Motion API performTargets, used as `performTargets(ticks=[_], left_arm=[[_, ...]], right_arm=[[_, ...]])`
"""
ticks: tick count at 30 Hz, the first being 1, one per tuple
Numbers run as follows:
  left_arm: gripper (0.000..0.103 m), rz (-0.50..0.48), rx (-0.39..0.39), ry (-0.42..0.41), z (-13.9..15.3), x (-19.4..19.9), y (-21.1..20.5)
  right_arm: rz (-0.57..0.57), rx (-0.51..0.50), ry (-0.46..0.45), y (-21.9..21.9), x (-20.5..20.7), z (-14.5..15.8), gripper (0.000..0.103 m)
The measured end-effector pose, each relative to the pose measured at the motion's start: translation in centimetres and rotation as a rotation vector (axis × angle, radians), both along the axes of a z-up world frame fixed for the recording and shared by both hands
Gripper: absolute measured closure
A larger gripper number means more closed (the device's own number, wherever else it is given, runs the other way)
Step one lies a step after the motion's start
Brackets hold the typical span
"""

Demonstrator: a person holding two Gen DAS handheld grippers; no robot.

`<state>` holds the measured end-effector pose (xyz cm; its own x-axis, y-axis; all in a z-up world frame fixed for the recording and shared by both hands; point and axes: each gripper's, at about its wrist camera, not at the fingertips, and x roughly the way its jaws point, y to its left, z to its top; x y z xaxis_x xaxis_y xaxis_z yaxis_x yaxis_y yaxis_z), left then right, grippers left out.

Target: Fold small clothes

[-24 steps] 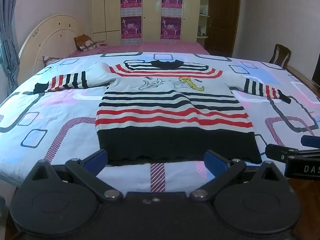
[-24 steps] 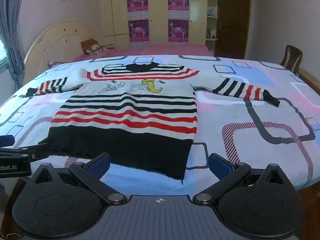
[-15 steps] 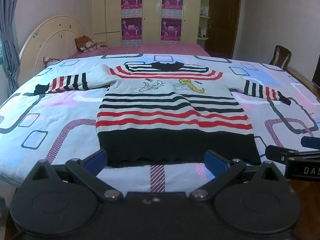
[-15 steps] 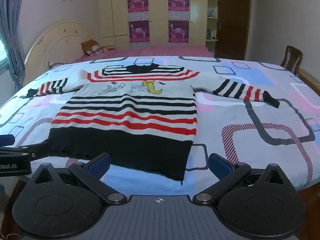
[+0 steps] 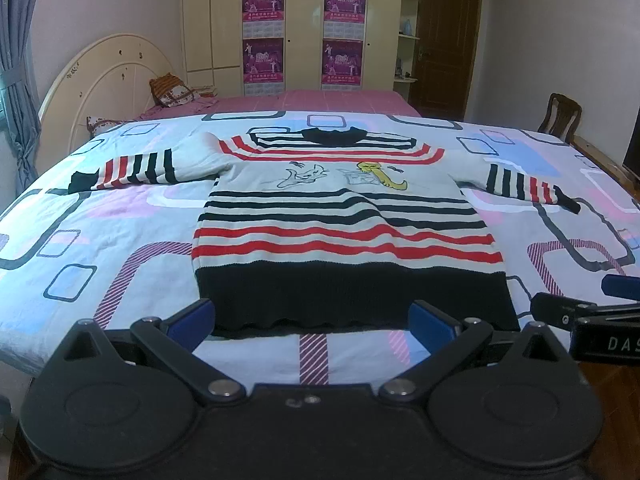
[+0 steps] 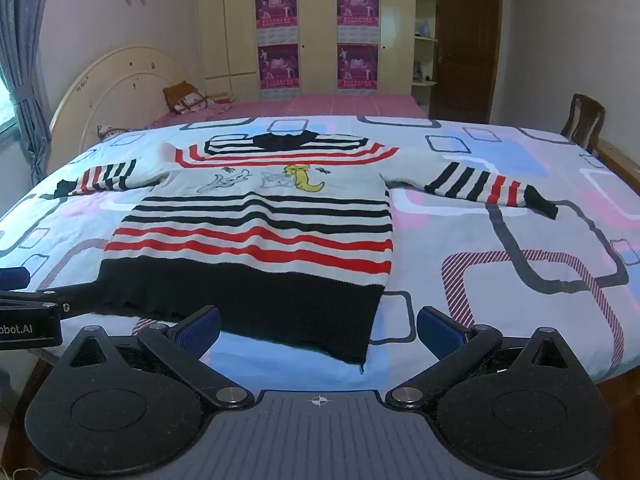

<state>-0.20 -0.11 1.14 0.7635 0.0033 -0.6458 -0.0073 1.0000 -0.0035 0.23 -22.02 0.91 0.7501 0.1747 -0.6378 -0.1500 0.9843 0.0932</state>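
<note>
While both tongs, left tongs (image 5: 312, 318) and right tongs (image 6: 318, 326), hang open and empty at the near bed (image 5: 132, 216) edge, the sweater (image 5: 344, 224) lies flat, sleeves spread. A grip on the near black hem (image 5: 352, 296) may catch only the top layer, or the quilt. Farther, the sleeves may drag and bunch.
</note>
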Motion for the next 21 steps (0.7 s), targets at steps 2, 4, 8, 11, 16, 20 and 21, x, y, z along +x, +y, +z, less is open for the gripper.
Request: performTargets(ticks=[2, 4, 8, 11, 16, 20, 21], left_arm=[[0.0, 0.001, 0.0, -0.001, 0.0, -0.06, -0.03], [0.0, -0.001, -0.002, -0.001, -0.01, -0.07, 0.0], [0.0, -0.001, -0.002, -0.002, 0.0, -0.07, 0.01], [0.0, -0.001, -0.005, -0.004, 0.05, 0.0, 0.08], [0.0, 0.0, -0.003, -0.005, 0.1, 0.03, 0.13], [0.0, 0.0, -0.003, -0.006, 0.08, 0.11, 0.21], [0.0, 0.002, -0.002, -0.007, 0.07, 0.07, 0.16]], right_arm=[[0.0, 0.0, 0.0, 0.01, -0.01, -0.02, 0.0], [0.0, -0.001, 0.0, 0.03, -0.04, 0.06, 0.0], [0.0, 0.0, -0.001, 0.05, -0.03, 0.02, 0.0], [-0.002, 0.002, -0.003, 0.04, 0.02, 0.17, 0.0], [-0.001, 0.002, -0.004, 0.05, 0.08, 0.28, 0.0], [-0.001, 0.002, -0.006, 0.11, 0.02, 0.33, 0.0], [-0.001, 0.002, -0.006, 0.11, 0.02, 0.34, 0.0]])
